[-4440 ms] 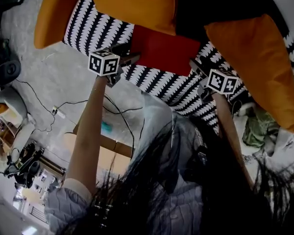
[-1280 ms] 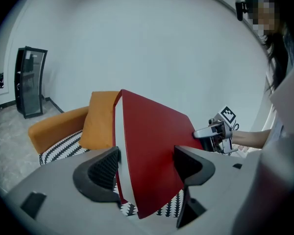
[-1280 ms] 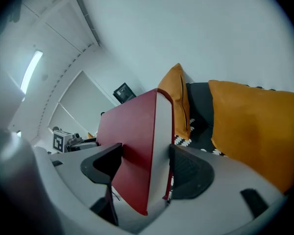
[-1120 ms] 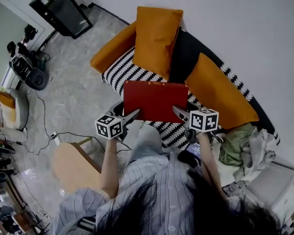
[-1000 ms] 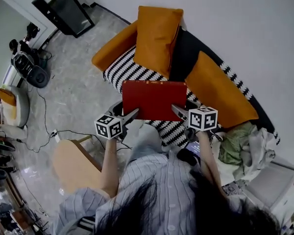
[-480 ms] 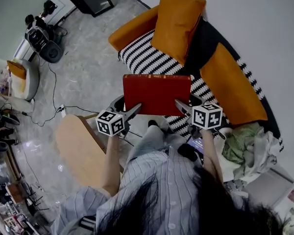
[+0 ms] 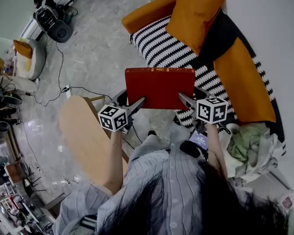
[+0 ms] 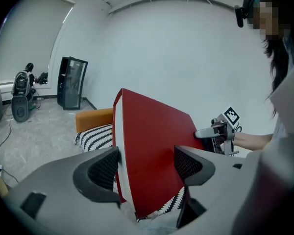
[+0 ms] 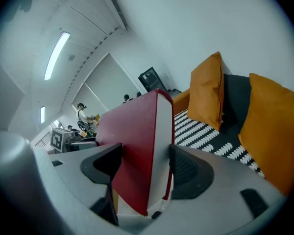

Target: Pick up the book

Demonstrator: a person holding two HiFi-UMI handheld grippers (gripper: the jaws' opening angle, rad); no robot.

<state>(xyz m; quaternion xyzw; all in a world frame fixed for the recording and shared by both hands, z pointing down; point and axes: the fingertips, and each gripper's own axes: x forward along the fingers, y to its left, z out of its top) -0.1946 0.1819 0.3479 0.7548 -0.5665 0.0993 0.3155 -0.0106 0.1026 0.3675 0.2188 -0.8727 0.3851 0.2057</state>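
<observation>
Bridging left gripper [image 7: 137,103] and right gripper [image 7: 185,100], book [image 7: 159,86] lengthwise, cover up

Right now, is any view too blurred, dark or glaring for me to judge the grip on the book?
Head view: evenly lit and sharp, the book clear, though hair fills the bottom. Left gripper view: fisheye bend, dark corners, jaws and book crisp. Right gripper view: same bend, bright ceiling light, no glare on the book.
</observation>
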